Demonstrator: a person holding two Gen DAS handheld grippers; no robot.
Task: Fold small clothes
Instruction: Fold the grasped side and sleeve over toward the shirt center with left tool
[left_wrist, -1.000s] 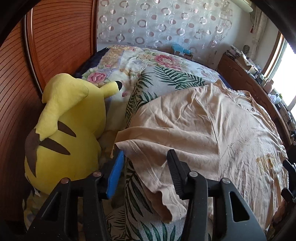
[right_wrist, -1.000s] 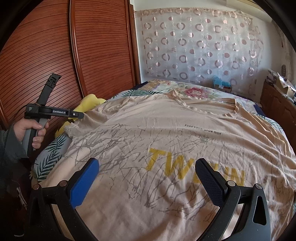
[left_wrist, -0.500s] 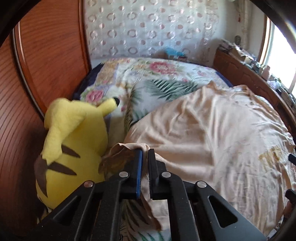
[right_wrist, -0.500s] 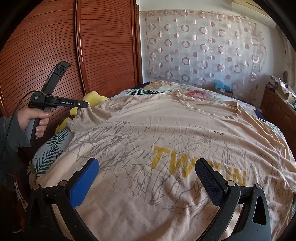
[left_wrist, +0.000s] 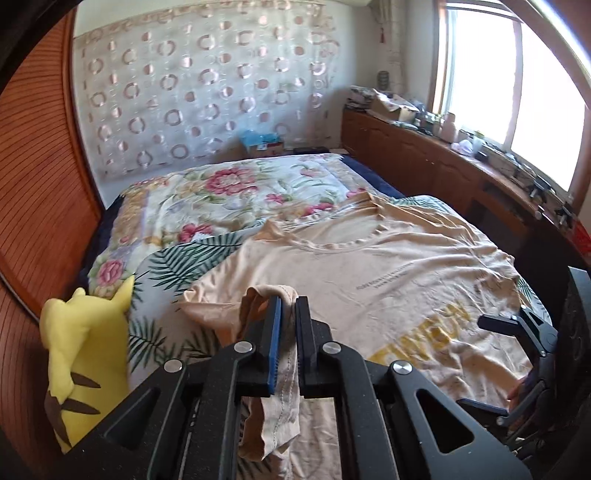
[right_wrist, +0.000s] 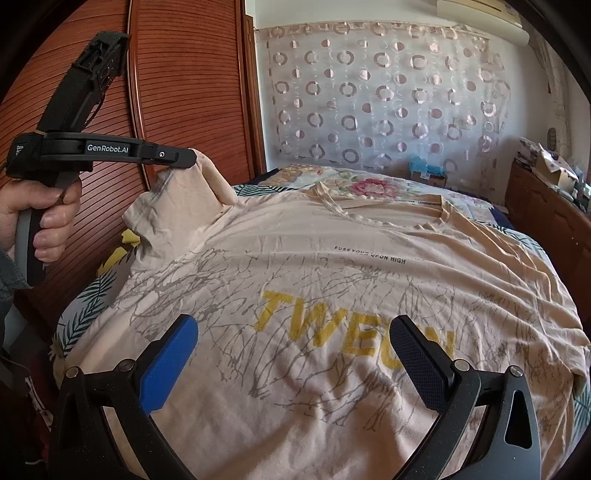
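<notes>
A beige T-shirt (right_wrist: 332, 280) with yellow lettering lies spread face up on the bed; it also shows in the left wrist view (left_wrist: 388, 266). My left gripper (left_wrist: 287, 306) is shut on the shirt's left sleeve (left_wrist: 269, 417) and holds it lifted above the bed. In the right wrist view the left gripper (right_wrist: 190, 158) pulls that sleeve (right_wrist: 177, 210) up into a peak. My right gripper (right_wrist: 295, 339) is open and empty, hovering over the lower part of the shirt; it shows at the right edge of the left wrist view (left_wrist: 524, 332).
A yellow plush toy (left_wrist: 81, 354) sits at the bed's left edge beside the wooden wardrobe (right_wrist: 184, 92). A floral quilt (left_wrist: 229, 192) covers the bed's far end. A wooden cabinet (left_wrist: 443, 166) with clutter runs along the right under the window.
My left gripper closed on the sleeve and lifted it up and toward the shirt's middle. My right gripper stayed open over the shirt's lower part.
</notes>
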